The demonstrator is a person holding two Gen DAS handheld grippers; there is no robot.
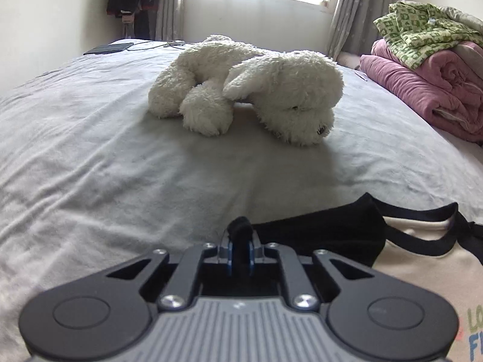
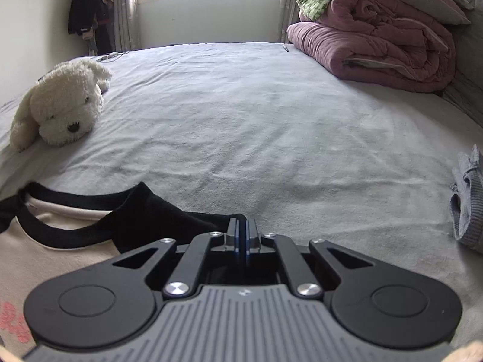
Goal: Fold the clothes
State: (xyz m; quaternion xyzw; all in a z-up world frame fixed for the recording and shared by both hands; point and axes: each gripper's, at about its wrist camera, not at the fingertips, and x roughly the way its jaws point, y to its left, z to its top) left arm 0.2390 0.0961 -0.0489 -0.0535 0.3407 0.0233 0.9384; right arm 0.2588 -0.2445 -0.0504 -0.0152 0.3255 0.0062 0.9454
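Observation:
A cream T-shirt (image 1: 422, 274) with black sleeves and a black neckband lies on the grey bed sheet (image 1: 105, 166). In the left wrist view my left gripper (image 1: 240, 241) is shut on a bunch of the shirt's black sleeve fabric, which pokes up between the blue pads. In the right wrist view the same T-shirt (image 2: 60, 241) lies at lower left. My right gripper (image 2: 241, 235) is shut at the edge of its other black sleeve (image 2: 169, 220); the pads meet, and whether any cloth sits between them is hidden.
A white plush dog (image 1: 250, 87) (image 2: 60, 105) lies on the bed ahead. Folded pink bedding (image 2: 377, 36) with a green patterned cloth (image 1: 422, 33) on top is stacked at the right. A grey knit garment (image 2: 468, 205) lies at the right edge. A window is behind.

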